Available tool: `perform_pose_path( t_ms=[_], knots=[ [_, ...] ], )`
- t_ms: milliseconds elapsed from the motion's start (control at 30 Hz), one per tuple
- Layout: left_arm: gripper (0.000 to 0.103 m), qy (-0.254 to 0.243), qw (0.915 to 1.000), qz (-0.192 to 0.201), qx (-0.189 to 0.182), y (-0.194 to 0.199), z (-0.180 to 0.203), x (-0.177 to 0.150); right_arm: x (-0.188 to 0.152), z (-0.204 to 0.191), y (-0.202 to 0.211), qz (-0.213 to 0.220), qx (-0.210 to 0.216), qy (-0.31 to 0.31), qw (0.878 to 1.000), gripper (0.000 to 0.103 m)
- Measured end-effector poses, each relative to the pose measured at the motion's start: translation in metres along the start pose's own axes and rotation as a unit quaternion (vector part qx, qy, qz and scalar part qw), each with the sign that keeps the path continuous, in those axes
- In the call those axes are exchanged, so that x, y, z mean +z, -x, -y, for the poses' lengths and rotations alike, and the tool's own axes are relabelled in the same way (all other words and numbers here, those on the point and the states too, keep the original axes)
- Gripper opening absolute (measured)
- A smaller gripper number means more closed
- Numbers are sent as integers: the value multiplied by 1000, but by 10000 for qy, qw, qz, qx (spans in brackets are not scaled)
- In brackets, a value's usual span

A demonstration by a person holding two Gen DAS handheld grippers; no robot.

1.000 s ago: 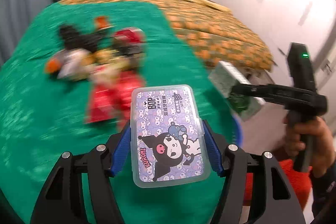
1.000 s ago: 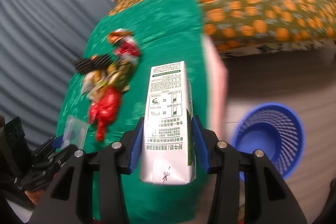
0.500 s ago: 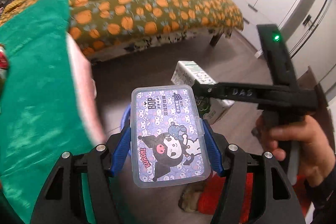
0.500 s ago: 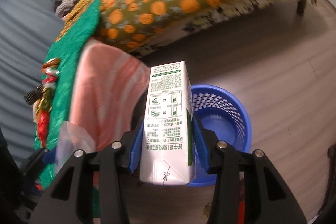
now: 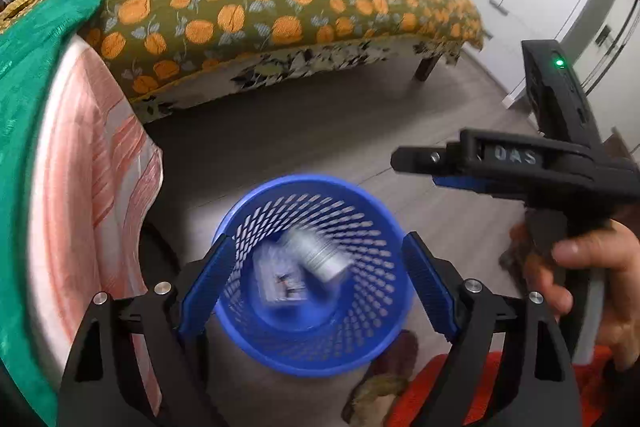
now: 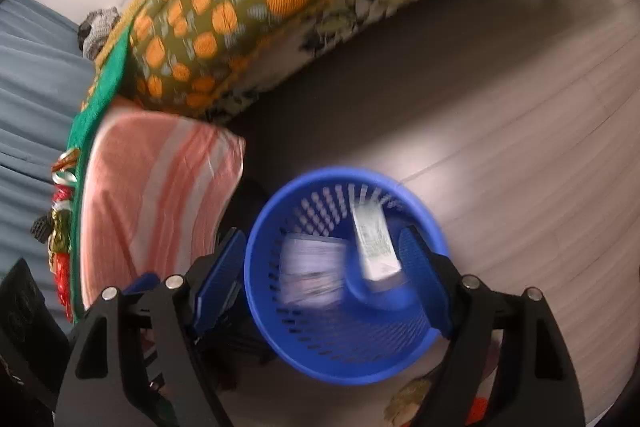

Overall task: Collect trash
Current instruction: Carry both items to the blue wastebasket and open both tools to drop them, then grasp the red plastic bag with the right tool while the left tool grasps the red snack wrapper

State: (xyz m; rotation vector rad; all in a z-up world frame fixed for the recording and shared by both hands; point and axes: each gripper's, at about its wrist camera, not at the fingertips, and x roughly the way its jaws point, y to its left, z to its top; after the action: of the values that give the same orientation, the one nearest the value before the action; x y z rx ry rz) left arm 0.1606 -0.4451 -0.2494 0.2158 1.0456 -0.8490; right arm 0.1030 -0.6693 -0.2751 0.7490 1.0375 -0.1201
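The bed [image 5: 280,7] with its orange-patterned cover fills the background, a green cloth [image 5: 24,75] and a pink striped sheet [image 6: 160,187] draped at its near end. On the wooden floor [image 6: 520,107] stands the blue mesh bin [image 5: 316,355]. Inside it, blurred, are the milk carton [image 6: 374,243] and the flat plastic case [image 6: 310,269], side by side. Above the bin the left tool [image 5: 316,291] and the right tool [image 6: 324,283] both gape wide, holding nothing. Candy wrappers [image 6: 60,235] lie on the green cloth
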Motion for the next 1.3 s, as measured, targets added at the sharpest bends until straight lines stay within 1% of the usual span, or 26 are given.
perform_pose_path(
  t_ms=[67, 100, 167, 200, 267, 367, 433, 533, 700, 733, 767, 867, 900, 1000, 1067, 1100, 1167, 1200, 1267, 1300],
  knots=[
    [85, 18, 9998, 131, -169, 19, 3, -2, 3, -15, 22, 363, -116, 250, 9990, 78],
    [87, 18, 9996, 188, -211, 27, 6, -3, 4, -20, 29, 491, -125, 324, 9982, 78],
    [95, 1, 9990, 431, -94, 50, 10, -6, 3, -40, 50, 860, -148, 552, 9947, 81],
    [95, -13, 9976, 680, -98, 70, 12, -9, 2, -55, 65, 1116, -174, 738, 9909, 82],
    [96, -23, 9959, 891, -178, 94, 12, -14, -1, -78, 84, 1481, -227, 990, 9837, 84],
    [97, 74, 9928, 1177, -185, 139, 2, -28, -8, -114, 108, 1982, -351, 1353, 9701, 85],
    [98, 183, 9916, 1275, -119, 158, -9, -37, -14, -136, 116, 2208, -399, 1596, 9613, 85],
    [98, 395, 9896, 1381, 112, 186, -38, -56, -27, -168, 120, 2445, -431, 1939, 9491, 89],
    [98, 686, 9845, 1399, 811, 217, -93, -88, -51, -214, 106, 2358, -381, 2348, 9422, 89],
    [98, 714, 9832, 1372, 973, 222, -105, -96, -58, -224, 100, 2318, -368, 2421, 9414, 90],
    [98, 727, 9825, 1346, 1064, 226, -113, -100, -65, -231, 96, 2279, -331, 2466, 9413, 93],
    [98, 737, 9784, 1125, 1573, 233, -145, -118, -86, -257, 79, 2062, -260, 2685, 9406, 96],
    [98, 738, 9779, 1047, 1653, 237, -156, -125, -92, -266, 72, 1995, -246, 2803, 9386, 96],
    [98, 1001, 9739, 992, 1777, 247, -194, -135, -111, -292, 50, 1755, -214, 3107, 9339, 96],
    [98, 1312, 9706, 1000, 1755, 257, -226, -139, -118, -306, 33, 1436, 16, 3186, 9369, 96],
    [98, 1375, 9699, 1031, 1727, 262, -235, -138, -122, -315, 21, 1225, 208, 3220, 9386, 96],
    [98, 1363, 9694, 1129, 1699, 272, -254, -131, -129, -333, 6, 975, 439, 3339, 9365, 96],
    [98, 1248, 9707, 1136, 1708, 277, -264, -125, -135, -342, 2, 913, 548, 3391, 9347, 96],
    [98, 1144, 9717, 1144, 1724, 279, -274, -121, -143, -362, -10, 728, 863, 3472, 9310, 95],
    [98, 1159, 9699, 1201, 1773, 281, -281, -123, -144, -371, -16, 630, 989, 3475, 9303, 95]
  ],
)
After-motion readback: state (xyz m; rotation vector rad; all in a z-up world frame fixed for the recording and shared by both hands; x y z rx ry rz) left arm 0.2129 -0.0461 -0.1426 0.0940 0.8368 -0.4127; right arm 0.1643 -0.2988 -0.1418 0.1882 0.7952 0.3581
